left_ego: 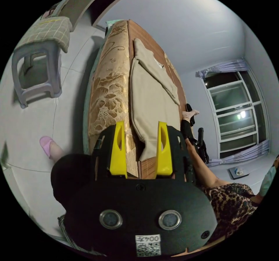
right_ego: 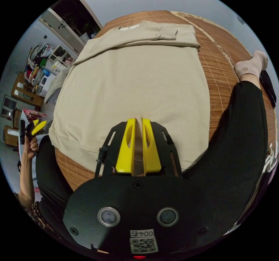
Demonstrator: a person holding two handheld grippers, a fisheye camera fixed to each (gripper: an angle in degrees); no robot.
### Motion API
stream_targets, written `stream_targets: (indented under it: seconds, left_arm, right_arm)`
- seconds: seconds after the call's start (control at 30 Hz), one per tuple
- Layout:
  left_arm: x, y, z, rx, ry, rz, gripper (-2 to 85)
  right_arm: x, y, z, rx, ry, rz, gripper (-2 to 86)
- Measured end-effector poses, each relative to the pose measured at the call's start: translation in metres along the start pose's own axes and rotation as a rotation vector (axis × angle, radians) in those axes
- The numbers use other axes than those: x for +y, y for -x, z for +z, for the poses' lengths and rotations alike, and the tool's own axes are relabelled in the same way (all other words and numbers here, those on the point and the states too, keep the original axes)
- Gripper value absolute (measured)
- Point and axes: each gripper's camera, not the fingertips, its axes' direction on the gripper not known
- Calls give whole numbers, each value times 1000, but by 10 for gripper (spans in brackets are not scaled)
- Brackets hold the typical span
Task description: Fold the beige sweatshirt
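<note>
The right gripper (right_ego: 138, 124) pinched the sweatshirt's (right_ego: 136, 74) hem at the mat's (right_ego: 221, 66) near edge, the left gripper (left_ego: 141, 127) gaped empty above it, so a one-sided lift risked skewing the folded sleeves beyond.

Little here can be read. On the black body of my left gripper (left_ego: 141, 147), on its near edge, sits a white sticker (left_ego: 148, 245) with a short line of characters above a square code. The characters appear mirrored, and I cannot make them out. My right gripper (right_ego: 138, 147) carries a matching sticker (right_ego: 141, 241) in the same place, equally unclear. At the far end of the beige sweatshirt (right_ego: 139, 77), a pale neck label (right_ego: 129, 26) shows, too small to read. The person's sock (right_ego: 251, 64), far right, bears a small round emblem, its details too fine to tell.
</note>
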Motion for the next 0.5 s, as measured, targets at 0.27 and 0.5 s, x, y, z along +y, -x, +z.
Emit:
stream_targets:
  seconds: [0.27,0.5]
  left_arm:
    - [-4,-7,19,15,183,68,146]
    - [-3,-36,56,-114,379,177,148]
  right_arm:
    - [11,3,2,-16,-5,19,50]
    - [19,9,3,-13,-6,25,47]
